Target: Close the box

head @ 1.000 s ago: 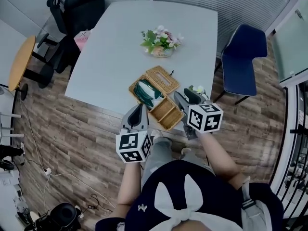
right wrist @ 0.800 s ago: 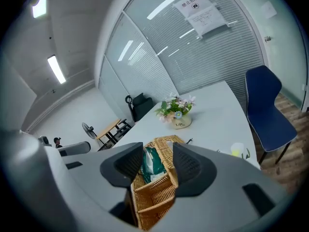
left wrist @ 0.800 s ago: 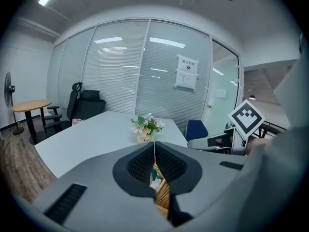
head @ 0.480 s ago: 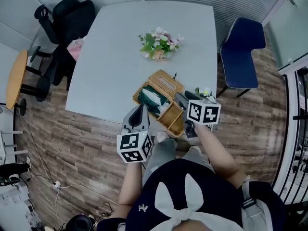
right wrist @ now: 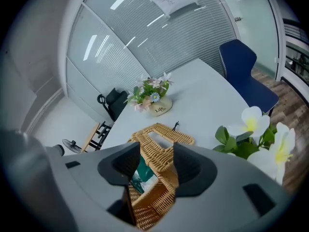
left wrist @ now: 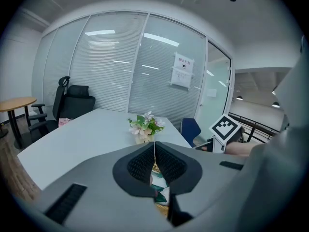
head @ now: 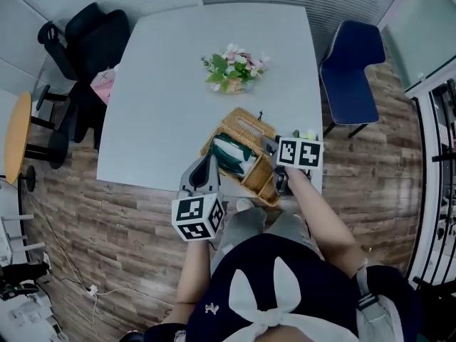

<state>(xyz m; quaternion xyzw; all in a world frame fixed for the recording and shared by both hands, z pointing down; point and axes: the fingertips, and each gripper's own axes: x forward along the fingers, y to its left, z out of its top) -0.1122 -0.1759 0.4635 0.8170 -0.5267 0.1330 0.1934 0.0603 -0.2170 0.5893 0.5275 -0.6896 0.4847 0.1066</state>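
From overhead, the wicker box [head: 246, 159] sat at the near edge of the bench [head: 157, 91]. Its lid [head: 249, 123] was thrown back and a green packet [head: 226, 150] lay inside. The left claw [head: 208, 161] hung just off the box's near left side, and the right claw [head: 271, 144] was over its right side. A pot of flowers [head: 234, 66] stood farther back.

In the left gripper view, the left claw [left wrist: 154, 146] was closed, jaws pressed together with nothing between them. A bit of the box [left wrist: 162, 209] showed beneath.

In the right gripper view, the right claw [right wrist: 155, 156] stood wide, its jaws having just been opening. The box [right wrist: 154, 197] and its lid [right wrist: 161, 139] showed in the gap, with neither pad pressing on the wicker.
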